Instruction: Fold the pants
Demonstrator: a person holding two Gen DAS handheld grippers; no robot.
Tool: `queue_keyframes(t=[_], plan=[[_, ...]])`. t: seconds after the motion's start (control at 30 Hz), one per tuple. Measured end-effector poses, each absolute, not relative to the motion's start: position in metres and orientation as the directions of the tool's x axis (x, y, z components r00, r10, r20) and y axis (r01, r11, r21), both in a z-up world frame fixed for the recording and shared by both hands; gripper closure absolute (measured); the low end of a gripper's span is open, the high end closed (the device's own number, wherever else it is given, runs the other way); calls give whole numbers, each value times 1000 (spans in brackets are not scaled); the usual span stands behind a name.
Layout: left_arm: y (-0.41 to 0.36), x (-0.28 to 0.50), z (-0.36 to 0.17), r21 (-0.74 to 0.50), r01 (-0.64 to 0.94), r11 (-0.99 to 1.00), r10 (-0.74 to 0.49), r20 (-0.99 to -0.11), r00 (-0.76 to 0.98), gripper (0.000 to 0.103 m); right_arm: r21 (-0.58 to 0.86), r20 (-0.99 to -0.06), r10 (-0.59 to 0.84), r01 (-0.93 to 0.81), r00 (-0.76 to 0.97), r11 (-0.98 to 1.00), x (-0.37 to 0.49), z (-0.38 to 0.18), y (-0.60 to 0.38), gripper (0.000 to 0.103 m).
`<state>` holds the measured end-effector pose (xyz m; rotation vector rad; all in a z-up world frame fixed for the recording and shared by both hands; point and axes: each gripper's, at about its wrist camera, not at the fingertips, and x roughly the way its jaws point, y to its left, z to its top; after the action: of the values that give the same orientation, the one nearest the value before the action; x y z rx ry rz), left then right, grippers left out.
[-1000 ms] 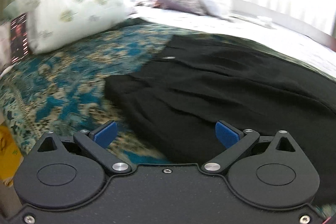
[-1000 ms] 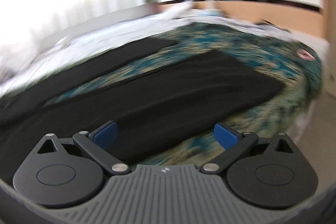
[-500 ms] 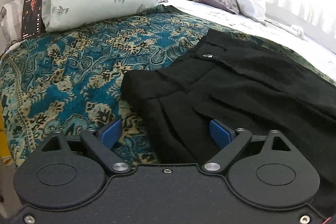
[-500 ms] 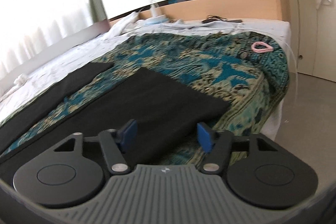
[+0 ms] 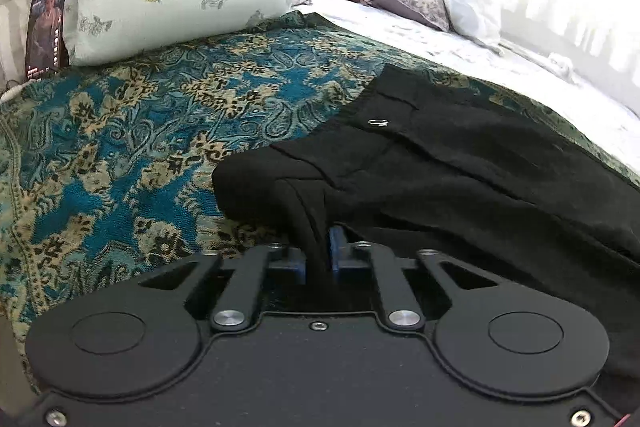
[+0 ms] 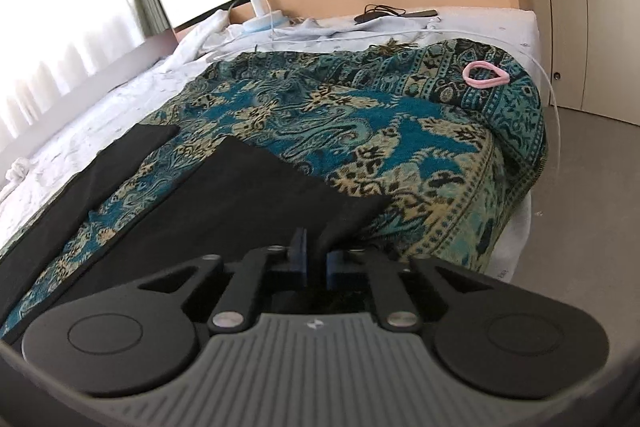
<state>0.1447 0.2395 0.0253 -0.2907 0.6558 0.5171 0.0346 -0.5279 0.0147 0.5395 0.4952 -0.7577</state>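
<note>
Black pants [image 5: 460, 179] are lying on the bed [image 5: 120, 155]; left gripper [image 5: 318, 251], angling down, has just clamped their waist, right gripper [image 6: 316, 251] their hem.

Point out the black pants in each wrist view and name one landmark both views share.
Left wrist: the black pants fill the right half, waist end with a metal ring, a fold pinched in the left gripper.
Right wrist: two legs run from lower left to centre, hem corner in the right gripper.
Shared landmark: the teal paisley bedspread.
</note>
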Motion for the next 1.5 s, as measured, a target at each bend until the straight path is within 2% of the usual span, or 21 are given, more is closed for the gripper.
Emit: queue_keyframes(t=[0.1,0.33,0.6,0.63,0.67,0.7,0.73,0.8,0.83,0.9,0.97,1.07,1.23,1.43,1.5], plan=[[227,141,35,-21,-529,848,406,-617,675,95,215,-577,-554,766,600,606,32,26,-527,97],[216,124,63,33,-496,868,423,-573,702,95,107,-533,-587,738,609,667,24,49,-521,97],[226,132,31,34,-533,845,409,-684,604,94,95,-631,-564,774,533,626,31,20,-539,95],[223,132,31,50,-532,845,420,-679,603,90,71,-627,-574,773,526,631,33,21,-536,94],[219,132,32,77,-530,844,437,-672,598,83,46,-627,-584,772,517,634,34,22,-534,70],[217,132,35,89,-529,844,444,-669,596,73,28,-626,-591,772,509,635,36,27,-532,62],[215,131,39,88,-529,844,444,-667,598,65,22,-623,-598,776,504,630,36,31,-530,57],[215,129,52,70,-536,841,445,-652,613,27,34,-611,-599,774,517,633,34,46,-528,39],[215,128,60,69,-540,839,453,-638,623,23,45,-605,-594,768,530,639,34,55,-527,36],[212,129,79,76,-539,839,470,-602,646,20,61,-591,-586,755,554,653,36,75,-525,32],[207,134,100,79,-525,848,469,-574,671,12,78,-578,-581,747,574,660,43,96,-522,29],[200,148,130,35,-479,877,414,-561,717,8,161,-572,-520,709,634,687,60,126,-520,24],[194,203,160,-89,-399,913,255,-637,727,7,269,-577,-423,651,699,710,113,157,-508,22],[201,286,158,-296,-467,834,130,-716,686,7,294,-588,-380,626,714,722,197,165,-486,19],[207,311,144,-361,-504,785,89,-739,667,7,327,-599,-346,616,722,717,228,160,-484,15]])
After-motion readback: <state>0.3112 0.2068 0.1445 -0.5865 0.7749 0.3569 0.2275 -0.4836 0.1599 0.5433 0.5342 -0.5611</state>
